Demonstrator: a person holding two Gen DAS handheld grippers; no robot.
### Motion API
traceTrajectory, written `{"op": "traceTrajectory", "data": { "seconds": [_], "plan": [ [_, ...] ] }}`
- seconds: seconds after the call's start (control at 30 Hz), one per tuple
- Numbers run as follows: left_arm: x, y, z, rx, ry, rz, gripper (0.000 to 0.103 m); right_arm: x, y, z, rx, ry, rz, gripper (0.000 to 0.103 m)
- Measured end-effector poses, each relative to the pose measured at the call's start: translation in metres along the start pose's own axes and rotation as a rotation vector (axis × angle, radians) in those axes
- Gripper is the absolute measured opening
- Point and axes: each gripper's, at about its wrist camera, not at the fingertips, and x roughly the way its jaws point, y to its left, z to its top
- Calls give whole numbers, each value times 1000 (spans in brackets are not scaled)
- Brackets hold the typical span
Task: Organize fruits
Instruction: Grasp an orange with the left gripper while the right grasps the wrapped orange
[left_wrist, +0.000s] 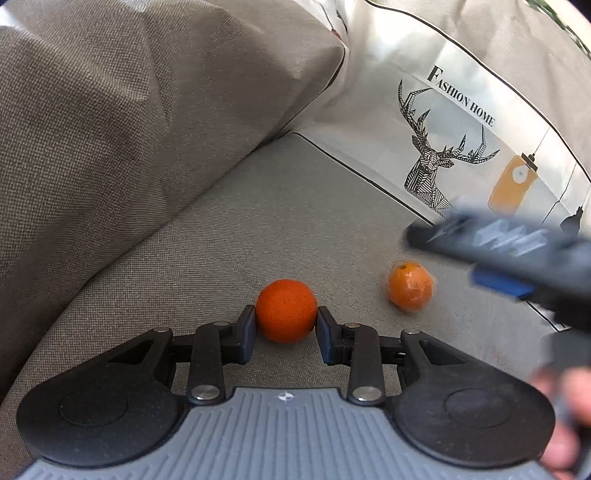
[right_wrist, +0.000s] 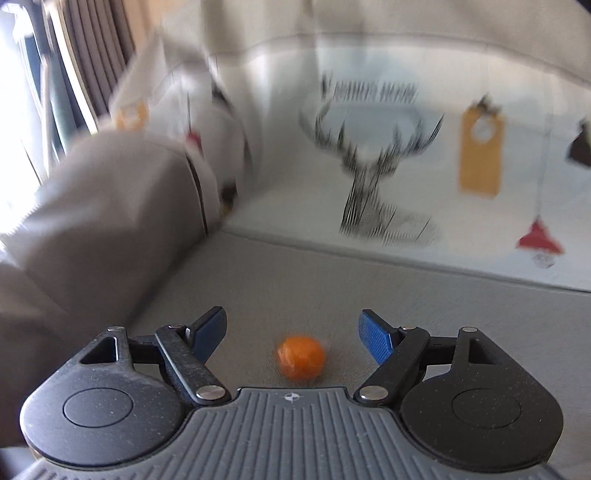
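Observation:
A deep orange mandarin (left_wrist: 286, 311) sits on the grey sofa seat (left_wrist: 295, 221) between the fingers of my left gripper (left_wrist: 286, 317); the pads touch both its sides. A second, paler orange fruit in a clear wrap (left_wrist: 410, 290) lies to its right on the seat. In the right wrist view this wrapped fruit (right_wrist: 301, 357) lies below and between the wide-open fingers of my right gripper (right_wrist: 293, 330), which hovers above it. The right gripper also shows, blurred, in the left wrist view (left_wrist: 498, 251).
A grey sofa cushion (left_wrist: 129, 110) rises at the left. A white pillow with a black deer print and "Fashion Home" lettering (left_wrist: 443, 147) leans at the back right. The person's hand (left_wrist: 565, 424) is at the right edge.

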Motion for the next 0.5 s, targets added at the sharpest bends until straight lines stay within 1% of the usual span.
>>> {"op": "traceTrajectory", "data": {
  "seconds": [0.1, 0.13, 0.17, 0.2, 0.23, 0.37, 0.43, 0.5],
  "plan": [
    [-2, 2, -1, -6, 0, -1, 37, 33, 2, -9, -34, 78, -34, 80],
    [-2, 3, -1, -6, 0, 0, 37, 40, 3, -12, -37, 94, -36, 77],
    [0, 2, 0, -5, -1, 2, 37, 45, 3, -14, -44, 111, -37, 60],
    [0, 2, -1, -4, -4, 4, 37, 49, 5, -14, -57, 125, -40, 45],
    [2, 2, 0, -2, -5, 4, 37, 49, 6, -15, -69, 126, -49, 40],
    [-1, 4, 0, 15, -20, 21, 37, 26, -2, -9, -58, 83, -18, 40],
    [1, 3, 1, 16, -22, 19, 37, 5, -4, -9, -57, 50, -29, 40],
    [0, 2, 0, 23, -26, 3, 37, -22, -11, -12, -27, 12, -32, 40]
  ]
}}
